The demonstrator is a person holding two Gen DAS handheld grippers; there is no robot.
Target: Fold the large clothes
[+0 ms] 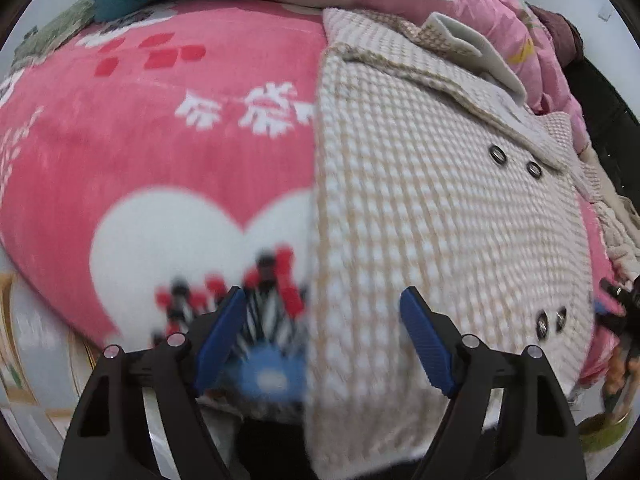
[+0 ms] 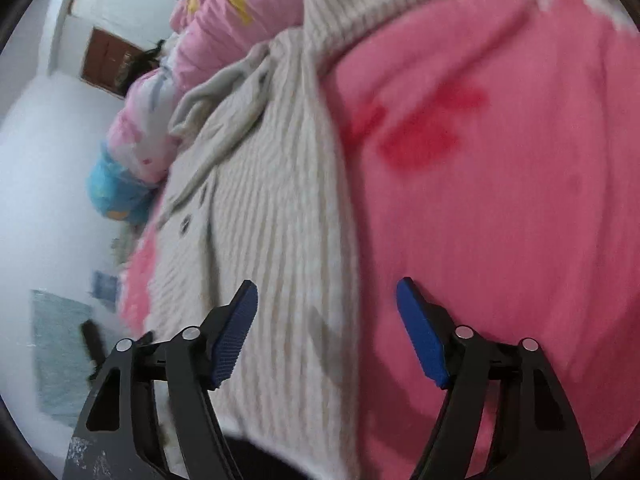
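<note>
The checked beige coat lies flat on the pink blanket that covers the bed, filling the right half of the left wrist view; its long axis runs from the collar at the upper right down to the hem at the bottom centre, two pairs of buttons along its right side. In the right wrist view it stretches from bottom centre to top centre. Both the left tongs and the right tongs hang released above it, nothing between their blue pads. Rumpled pink bedding is heaped past the collar.

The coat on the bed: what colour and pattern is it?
The coat is cream and beige in a small check, clearest in the left wrist view.
</note>
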